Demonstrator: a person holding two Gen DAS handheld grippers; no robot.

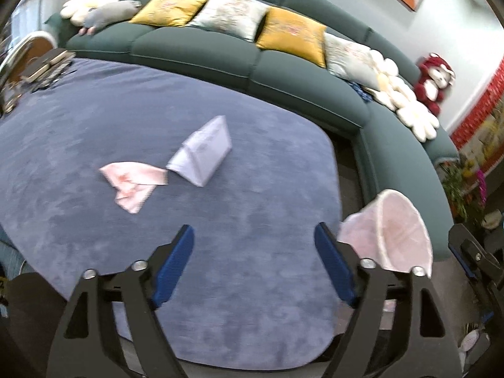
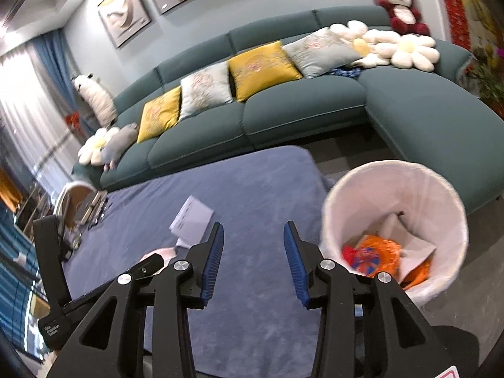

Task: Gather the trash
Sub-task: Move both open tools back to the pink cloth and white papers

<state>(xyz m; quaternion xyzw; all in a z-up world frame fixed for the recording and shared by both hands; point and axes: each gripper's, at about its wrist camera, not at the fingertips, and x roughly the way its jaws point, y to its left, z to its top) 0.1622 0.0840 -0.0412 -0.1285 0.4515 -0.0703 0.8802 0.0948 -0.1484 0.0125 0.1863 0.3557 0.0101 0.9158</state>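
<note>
A folded white paper (image 1: 201, 149) and a crumpled pink paper (image 1: 134, 181) lie on the blue rug (image 1: 94, 126), ahead of my open, empty left gripper (image 1: 253, 245). A white-lined trash bin (image 2: 397, 220) stands on the floor by the rug's right edge; it holds orange wrappers (image 2: 375, 256) and white paper. It also shows in the left wrist view (image 1: 393, 230). My right gripper (image 2: 253, 245) is open and empty, above the rug just left of the bin. The white paper (image 2: 190, 217) lies ahead of it, and the pink paper (image 2: 165, 253) is partly hidden behind its left finger.
A dark green sectional sofa (image 2: 283, 113) with yellow and grey cushions wraps the rug's far and right sides. A red plush bear (image 2: 401, 3) sits on its back. A side table with clutter (image 1: 34, 63) stands at the rug's far left. The left gripper's body (image 2: 53, 252) shows at left.
</note>
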